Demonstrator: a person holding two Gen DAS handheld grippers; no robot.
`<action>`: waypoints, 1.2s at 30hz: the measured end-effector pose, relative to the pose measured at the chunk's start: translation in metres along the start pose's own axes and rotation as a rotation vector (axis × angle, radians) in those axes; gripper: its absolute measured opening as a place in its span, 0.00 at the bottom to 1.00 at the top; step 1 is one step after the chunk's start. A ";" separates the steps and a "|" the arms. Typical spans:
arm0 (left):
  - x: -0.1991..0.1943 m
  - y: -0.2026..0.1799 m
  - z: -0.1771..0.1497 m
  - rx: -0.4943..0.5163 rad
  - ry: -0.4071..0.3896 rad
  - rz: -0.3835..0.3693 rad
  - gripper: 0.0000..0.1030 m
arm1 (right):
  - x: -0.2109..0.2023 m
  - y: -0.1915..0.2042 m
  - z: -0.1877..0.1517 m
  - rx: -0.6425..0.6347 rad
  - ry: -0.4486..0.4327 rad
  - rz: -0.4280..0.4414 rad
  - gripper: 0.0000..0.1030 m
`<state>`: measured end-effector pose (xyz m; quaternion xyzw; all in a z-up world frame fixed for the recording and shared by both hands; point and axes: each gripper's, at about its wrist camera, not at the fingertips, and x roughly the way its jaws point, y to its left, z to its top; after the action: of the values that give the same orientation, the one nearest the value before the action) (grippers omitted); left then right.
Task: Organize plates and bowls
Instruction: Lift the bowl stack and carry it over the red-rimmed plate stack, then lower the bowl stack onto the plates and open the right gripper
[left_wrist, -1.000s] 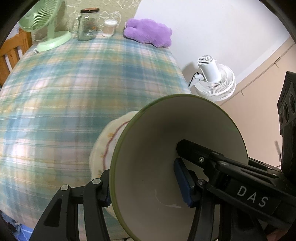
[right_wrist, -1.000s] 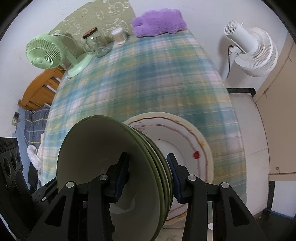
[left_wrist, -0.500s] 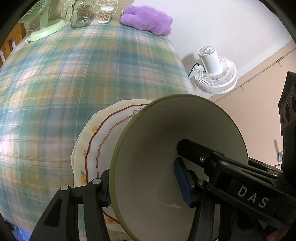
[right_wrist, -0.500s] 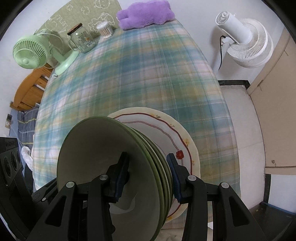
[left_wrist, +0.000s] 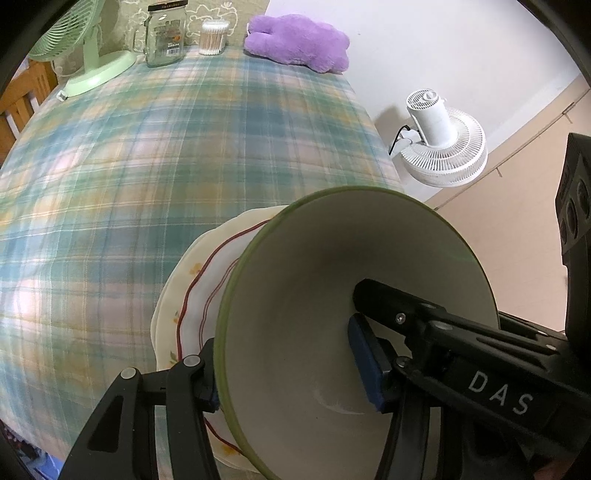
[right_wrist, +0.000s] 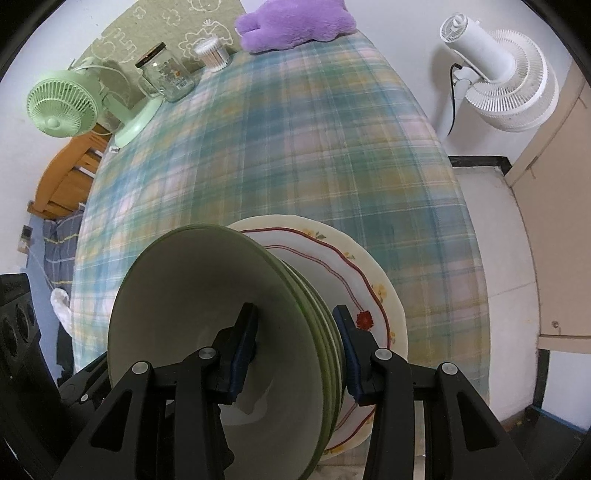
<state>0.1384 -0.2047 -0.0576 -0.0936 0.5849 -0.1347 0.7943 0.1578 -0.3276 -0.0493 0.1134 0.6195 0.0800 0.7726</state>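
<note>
Steeply tilted, both grippers (left (left_wrist: 291, 365), right (right_wrist: 295, 354)) clamp bowl stack (right_wrist: 229, 332).

Much of the floral plate (left_wrist: 192, 291) behind the green bowls (right_wrist: 207, 317); green fan (left_wrist: 74, 40) cropped.

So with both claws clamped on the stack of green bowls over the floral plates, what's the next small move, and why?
Probably lower the green bowls straight down; the floral plates lie directly beneath them, while the left claw and right claw grip opposite rims.
</note>
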 end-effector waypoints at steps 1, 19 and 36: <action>0.000 -0.001 0.000 0.000 -0.003 0.005 0.56 | 0.000 -0.001 -0.001 -0.001 -0.005 0.008 0.44; -0.008 -0.001 -0.013 -0.025 -0.040 0.141 0.88 | -0.014 -0.025 -0.019 0.060 -0.084 0.027 0.60; -0.091 0.026 -0.011 0.133 -0.259 0.113 0.90 | -0.074 0.046 -0.037 0.037 -0.364 -0.152 0.63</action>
<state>0.1049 -0.1508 0.0139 -0.0241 0.4718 -0.1150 0.8739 0.1067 -0.3001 0.0248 0.0929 0.4775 -0.0117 0.8736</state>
